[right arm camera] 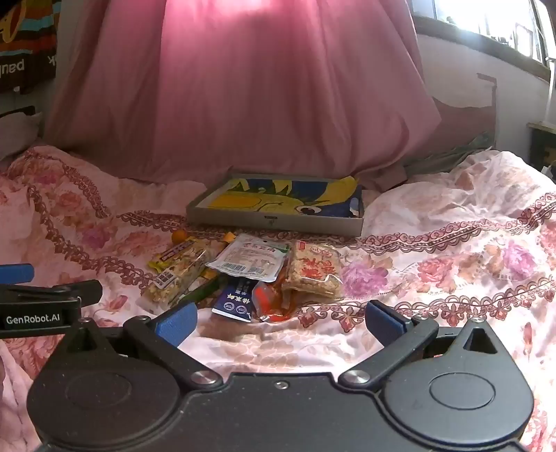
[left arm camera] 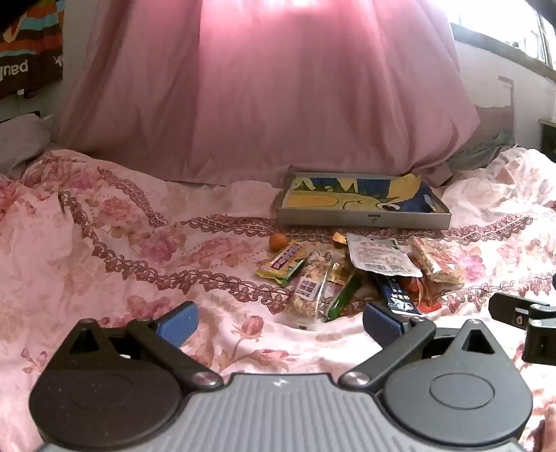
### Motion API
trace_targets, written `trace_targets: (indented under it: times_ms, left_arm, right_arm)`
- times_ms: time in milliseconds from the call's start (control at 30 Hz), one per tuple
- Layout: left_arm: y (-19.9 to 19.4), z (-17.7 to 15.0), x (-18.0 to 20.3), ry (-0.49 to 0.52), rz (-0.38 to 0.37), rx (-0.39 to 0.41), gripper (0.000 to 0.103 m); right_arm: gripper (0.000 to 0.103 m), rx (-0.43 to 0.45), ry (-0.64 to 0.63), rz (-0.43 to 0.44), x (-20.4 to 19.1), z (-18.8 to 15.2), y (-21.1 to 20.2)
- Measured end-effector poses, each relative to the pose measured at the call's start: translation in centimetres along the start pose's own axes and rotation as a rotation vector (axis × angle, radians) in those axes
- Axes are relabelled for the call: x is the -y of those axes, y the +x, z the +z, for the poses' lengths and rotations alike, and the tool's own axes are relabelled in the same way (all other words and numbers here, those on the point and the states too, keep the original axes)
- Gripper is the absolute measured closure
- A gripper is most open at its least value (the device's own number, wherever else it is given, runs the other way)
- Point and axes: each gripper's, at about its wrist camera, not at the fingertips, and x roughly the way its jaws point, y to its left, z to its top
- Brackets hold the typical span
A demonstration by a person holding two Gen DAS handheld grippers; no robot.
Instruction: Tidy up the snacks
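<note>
A floral bedspread [left arm camera: 104,243] is spread across the lower frame. A pink curtain [left arm camera: 264,87] is hung behind it, a window [right arm camera: 486,24] is seen at upper right.

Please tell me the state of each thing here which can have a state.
Left gripper: open, empty.
Right gripper: open, empty.
Shallow grey cardboard box with yellow-blue lining: lidless, no snacks inside.
Pile of wrapped snack packets: heaped on the floral bedspread, outside box.
</note>
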Motion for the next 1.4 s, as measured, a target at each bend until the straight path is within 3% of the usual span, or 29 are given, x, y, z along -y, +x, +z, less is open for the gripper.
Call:
trace_targets:
  times_ms: [1400]
  left_arm:
    - [-0.03, -0.01, -0.04, -0.01, -0.005, 0.01, 0.0]
  right_arm:
    - [0.0, 0.002, 0.001, 0.001, -0.08, -0.02, 0.02]
